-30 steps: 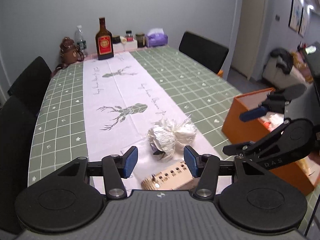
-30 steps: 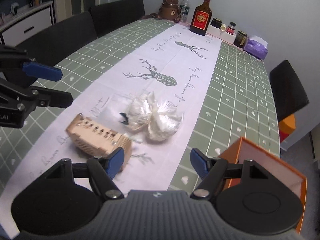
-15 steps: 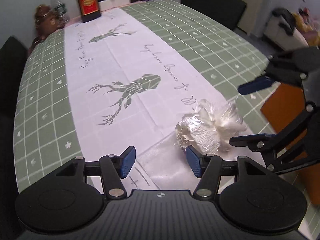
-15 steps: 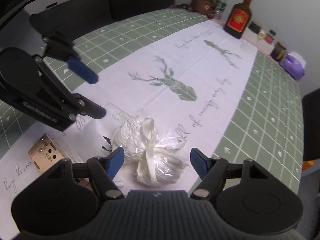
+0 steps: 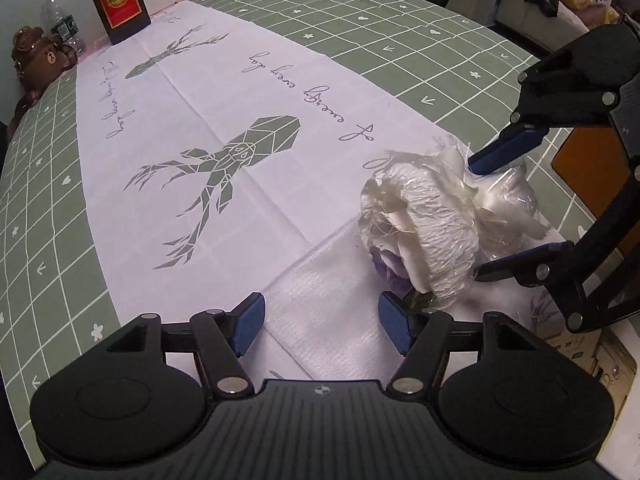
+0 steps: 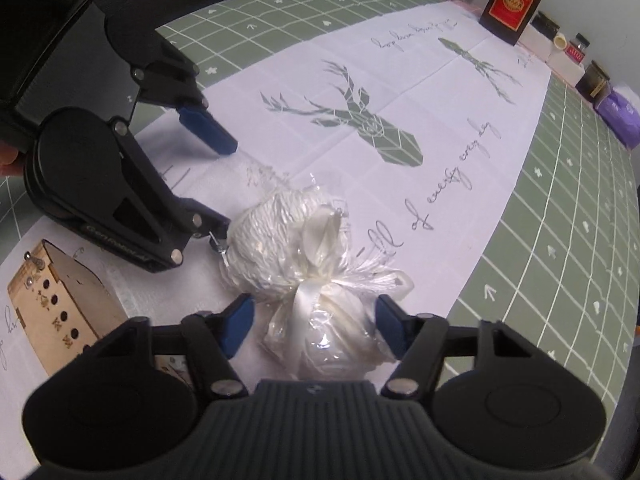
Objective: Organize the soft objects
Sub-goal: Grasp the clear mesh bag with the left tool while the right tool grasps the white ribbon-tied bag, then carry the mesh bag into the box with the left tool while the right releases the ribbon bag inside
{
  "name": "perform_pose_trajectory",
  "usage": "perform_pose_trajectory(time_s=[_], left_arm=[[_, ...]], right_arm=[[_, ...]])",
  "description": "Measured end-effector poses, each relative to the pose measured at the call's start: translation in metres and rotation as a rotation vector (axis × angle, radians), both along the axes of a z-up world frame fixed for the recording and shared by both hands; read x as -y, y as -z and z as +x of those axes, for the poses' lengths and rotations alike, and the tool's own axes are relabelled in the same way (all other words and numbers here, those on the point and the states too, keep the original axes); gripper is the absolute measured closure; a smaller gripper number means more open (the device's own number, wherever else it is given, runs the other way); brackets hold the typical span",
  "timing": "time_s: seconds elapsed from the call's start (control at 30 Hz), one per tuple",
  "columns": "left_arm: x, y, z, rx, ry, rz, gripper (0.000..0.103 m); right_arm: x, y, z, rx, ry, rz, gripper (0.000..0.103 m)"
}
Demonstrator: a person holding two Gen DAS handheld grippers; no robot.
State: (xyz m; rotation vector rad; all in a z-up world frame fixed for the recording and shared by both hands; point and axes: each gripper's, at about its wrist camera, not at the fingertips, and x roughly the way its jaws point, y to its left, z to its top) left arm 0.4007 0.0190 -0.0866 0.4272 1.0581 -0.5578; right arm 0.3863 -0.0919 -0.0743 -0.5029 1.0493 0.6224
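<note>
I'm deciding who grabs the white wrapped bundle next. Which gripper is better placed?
Right, probably. The right gripper is open with the wrapped bundle partly between its fingers. The left gripper, also open, has only flat white cloth between its fingers; the bundle sits off to its side.

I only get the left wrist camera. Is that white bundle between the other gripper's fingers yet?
Observer: Yes. The right wrist view shows the bundle lying between the right gripper's open fingers, not squeezed.
Operator: What ties it?
Observer: A cream ribbon knotted round its middle.
Operator: Anything next to it?
Observer: A wooden box with round holes, just beyond the open left gripper.
</note>
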Motion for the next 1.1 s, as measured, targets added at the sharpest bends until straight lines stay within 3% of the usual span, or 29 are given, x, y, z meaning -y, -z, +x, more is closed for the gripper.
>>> perform_pose_trajectory(time_s=[0.07, 0.27, 0.4, 0.47, 0.6, 0.67, 0.7, 0.83, 0.93, 1.1], left_arm=[[0.001, 0.003, 0.001, 0.016, 0.003, -0.001, 0.019], [-0.009, 0.007, 0.008, -0.007, -0.056, -0.076, 0.02], [-0.007, 0.006, 0.002, 0.007, -0.078, -0.094, 0.031], [-0.003, 0.004, -0.002, 0.013, -0.068, -0.101, 0.051], [0.006, 0.003, -0.008, 0.009, -0.069, -0.099, 0.075], [0.009, 0.002, -0.01, 0.0, -0.077, -0.096, 0.096], [0.01, 0.002, -0.012, -0.006, -0.088, -0.092, 0.099], [0.005, -0.004, -0.013, -0.013, -0.181, -0.05, 0.101], [-0.002, -0.016, -0.018, 0.0, -0.217, -0.098, 0.101], [-0.006, -0.041, -0.032, 0.071, -0.259, -0.098, 0.102]], right_arm=[[0.002, 0.002, 0.001, -0.017, 0.011, 0.02, 0.046], [0.005, 0.005, 0.004, -0.052, 0.038, 0.048, 0.049], [0.006, 0.007, 0.006, -0.063, 0.061, 0.061, 0.05], [0.007, 0.007, 0.007, -0.069, 0.076, 0.069, 0.05], [0.008, 0.005, 0.009, -0.078, 0.117, 0.079, 0.054], [0.009, 0.004, 0.008, -0.074, 0.134, 0.079, 0.056], [0.009, 0.003, 0.007, -0.066, 0.142, 0.074, 0.057], [0.015, -0.005, 0.002, -0.025, 0.185, 0.046, 0.061], [0.025, -0.015, 0.002, -0.022, 0.224, 0.074, 0.061], [0.026, -0.033, -0.011, 0.004, 0.238, 0.093, 0.061]])
